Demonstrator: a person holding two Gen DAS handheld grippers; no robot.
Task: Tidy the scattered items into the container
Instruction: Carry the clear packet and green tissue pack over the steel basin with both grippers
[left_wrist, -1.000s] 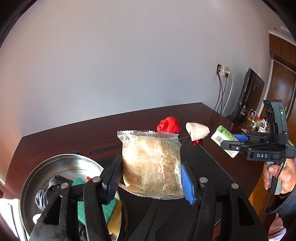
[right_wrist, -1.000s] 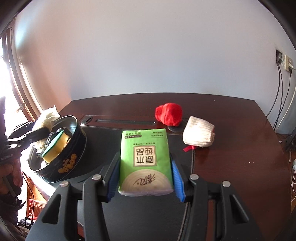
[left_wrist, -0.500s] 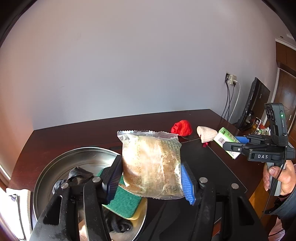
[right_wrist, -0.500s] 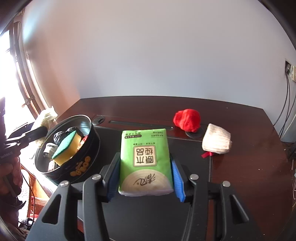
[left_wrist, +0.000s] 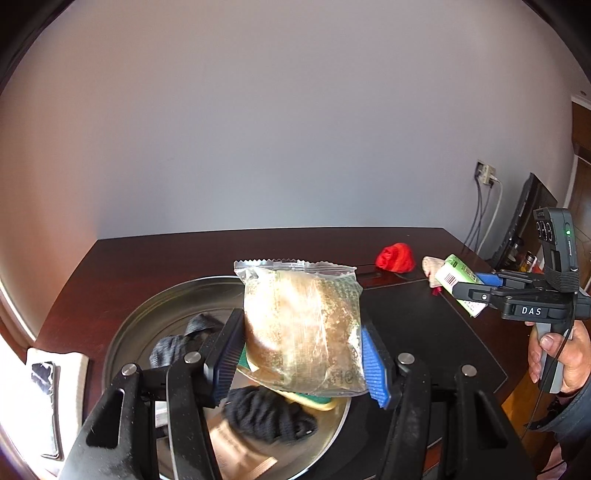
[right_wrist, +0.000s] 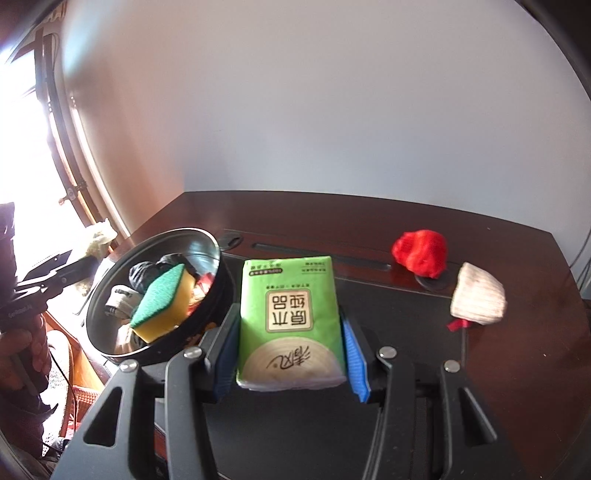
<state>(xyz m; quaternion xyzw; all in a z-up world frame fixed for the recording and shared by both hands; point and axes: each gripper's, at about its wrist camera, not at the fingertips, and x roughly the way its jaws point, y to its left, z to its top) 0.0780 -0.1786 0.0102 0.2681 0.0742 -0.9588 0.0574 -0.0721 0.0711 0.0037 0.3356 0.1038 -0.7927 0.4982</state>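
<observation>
The green tissue pack (right_wrist: 291, 317) carries four large Chinese characters in a cream panel, seen upside down from the right wrist view, a brush-script mark below them and a line of small print too fine to read at its far end. From the left wrist view the same pack shows a barcode (left_wrist: 451, 281), and the body of the right tool (left_wrist: 461, 286) bears the white letters "DAS". The left tool's (left_wrist: 301, 354) side, seen from the right wrist view, has writing too blurred to make out.

The left tool pinches a clear snack bag (left_wrist: 301, 325) with a serrated top edge and brown contents; faint print on the bag cannot be read. It hangs over the round metal pan (left_wrist: 155, 314), which stands at the table's (left_wrist: 155, 266) left edge and holds a green-and-yellow sponge (right_wrist: 162, 295), black fabric (left_wrist: 266, 410) and other small things. A second ago the pan lay off to the left of the bag; now it lies right beneath it.

The right tool (right_wrist: 291, 354) pinches the tissue pack above the black mat (right_wrist: 399, 325), closer to the pan than before. A red cloth ball (right_wrist: 421, 253) and a rolled white sock (right_wrist: 478, 295) lie on the table toward its far right corner, near each other.
</observation>
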